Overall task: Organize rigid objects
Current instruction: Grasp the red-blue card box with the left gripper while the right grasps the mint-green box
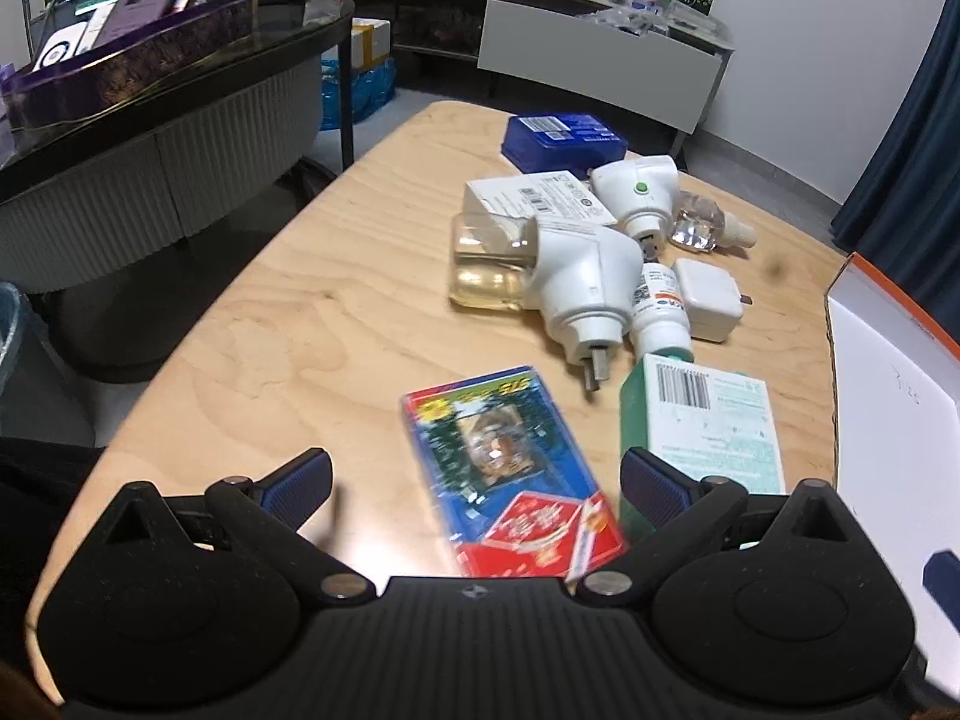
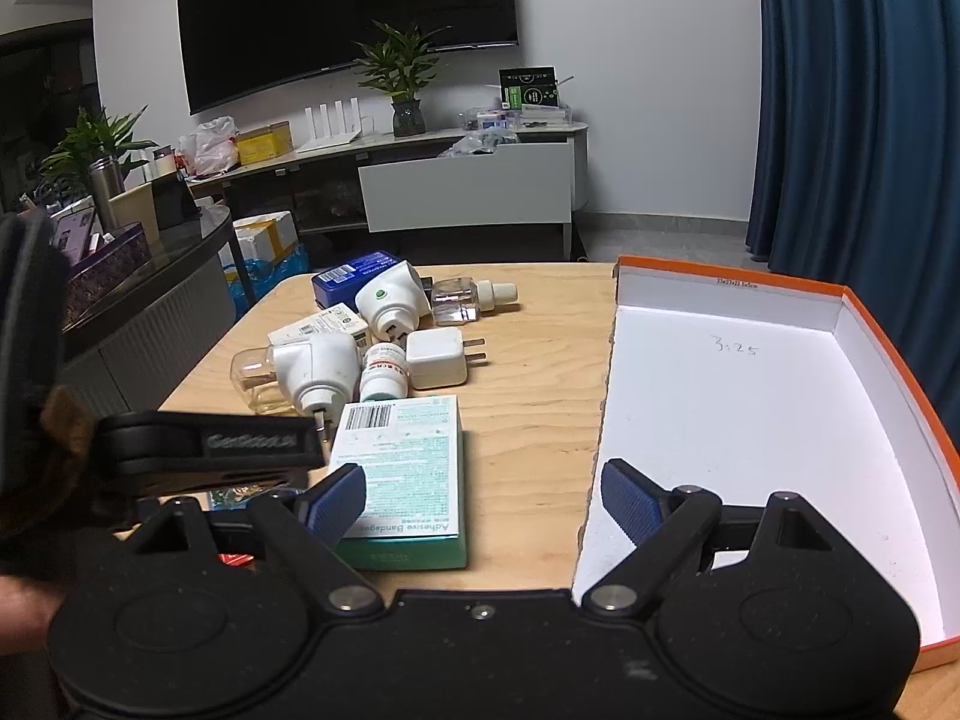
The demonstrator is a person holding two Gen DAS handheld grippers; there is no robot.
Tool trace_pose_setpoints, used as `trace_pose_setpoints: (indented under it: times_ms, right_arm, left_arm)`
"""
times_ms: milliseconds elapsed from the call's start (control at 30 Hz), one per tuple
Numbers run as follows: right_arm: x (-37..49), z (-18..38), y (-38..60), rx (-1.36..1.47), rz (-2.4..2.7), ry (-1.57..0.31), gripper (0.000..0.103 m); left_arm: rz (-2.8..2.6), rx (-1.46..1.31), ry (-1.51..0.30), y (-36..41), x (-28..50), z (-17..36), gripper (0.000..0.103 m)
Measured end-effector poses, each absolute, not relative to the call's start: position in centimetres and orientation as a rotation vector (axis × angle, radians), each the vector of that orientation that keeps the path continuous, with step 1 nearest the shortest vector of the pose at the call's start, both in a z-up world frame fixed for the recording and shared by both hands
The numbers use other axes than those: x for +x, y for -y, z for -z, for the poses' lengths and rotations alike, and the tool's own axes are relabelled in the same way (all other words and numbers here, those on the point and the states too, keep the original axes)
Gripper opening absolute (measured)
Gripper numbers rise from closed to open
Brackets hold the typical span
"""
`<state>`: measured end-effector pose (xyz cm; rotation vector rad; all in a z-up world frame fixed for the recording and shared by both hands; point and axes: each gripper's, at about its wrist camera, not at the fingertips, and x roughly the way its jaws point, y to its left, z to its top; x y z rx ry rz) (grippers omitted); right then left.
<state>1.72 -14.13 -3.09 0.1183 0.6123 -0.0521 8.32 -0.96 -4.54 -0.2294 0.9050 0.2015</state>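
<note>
Wooden table (image 1: 312, 300) is still cluttered, both our left gripper (image 1: 477, 477) and right gripper (image 2: 483, 495) spread wide, so we'd square up over the red-blue card pack (image 1: 510, 474) before squeezing.

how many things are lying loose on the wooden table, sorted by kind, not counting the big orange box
Boxes and flat packs: 4 (green bandage box, white carton, blue case, red and blue pack)
White plug-in heaters: 2 (one with bottle, one with green dot)
Loose clear refill bottle: 1
White pill bottle: 1
White charger: 1
Total: 9
</note>
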Motion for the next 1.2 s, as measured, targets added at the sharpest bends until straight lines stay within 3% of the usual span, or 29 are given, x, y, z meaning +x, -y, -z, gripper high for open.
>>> trace_pose_setpoints:
  times_ms: [500,600,667,700,1000,1067,1200]
  right_arm:
    - [3.4,4.0,13.7,0.121,0.018,-0.648,0.100]
    - [4.4,4.4,12.9,0.129,-0.009,-0.675,0.100]
    - [5.3,4.6,12.4,0.128,-0.025,-0.689,0.100]
    - [5.7,4.7,12.2,0.129,-0.012,-0.692,0.101]
    - [10.4,6.7,10.1,0.087,-0.017,-0.830,0.100]
    - [10.9,7.3,9.6,0.066,-0.019,-0.861,0.084]
    - [9.9,6.5,10.0,0.078,-0.001,-0.826,0.084]
  left_arm:
    - [-0.146,-0.045,-0.901,-1.0,8.0,6.4,0.102]
    - [-0.091,-0.006,-0.857,-0.6,8.1,6.4,0.088]
    - [-0.066,0.004,-0.834,-0.5,8.1,6.2,0.061]
    - [-0.075,0.002,-0.828,-0.6,8.1,6.1,0.060]
    - [-0.096,-0.057,-0.825,-3.5,7.7,5.7,0.060]
    - [-0.093,-0.047,-0.813,-3.6,7.6,5.4,0.060]
    - [-0.080,-0.059,-0.791,-3.6,7.1,4.5,0.060]
